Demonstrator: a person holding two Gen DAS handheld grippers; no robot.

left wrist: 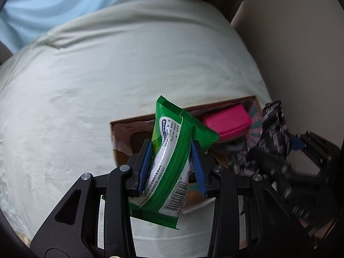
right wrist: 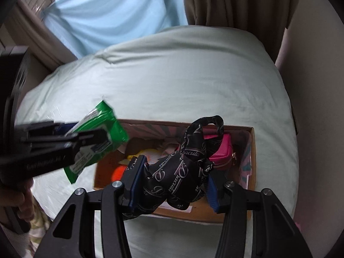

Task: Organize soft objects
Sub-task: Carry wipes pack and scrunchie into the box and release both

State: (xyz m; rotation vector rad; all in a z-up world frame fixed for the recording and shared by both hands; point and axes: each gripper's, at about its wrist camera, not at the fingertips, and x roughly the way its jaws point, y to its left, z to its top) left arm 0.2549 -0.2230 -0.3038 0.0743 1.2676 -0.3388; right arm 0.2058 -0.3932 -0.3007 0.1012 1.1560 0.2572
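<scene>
My left gripper (left wrist: 172, 146) is shut on a green and white wet-wipes pack (left wrist: 172, 150), held above the near left part of an open cardboard box (left wrist: 133, 118). It also shows in the right wrist view (right wrist: 96, 137) with the pack (right wrist: 101, 126) at the box's left end. My right gripper (right wrist: 172, 172) is shut on a black patterned fabric item (right wrist: 182, 172), held over the box (right wrist: 251, 137); that item shows in the left wrist view (left wrist: 271, 133). A pink pouch (left wrist: 228, 122) lies inside the box, also seen from the right (right wrist: 223, 150).
The box sits on a bed with a pale green sheet (left wrist: 107, 75). Yellow and orange items (right wrist: 122, 169) lie in the box's left part. Brown curtains (right wrist: 236, 0) and a light blue cloth (right wrist: 111, 10) hang beyond the bed. A beige wall (left wrist: 301, 53) is at right.
</scene>
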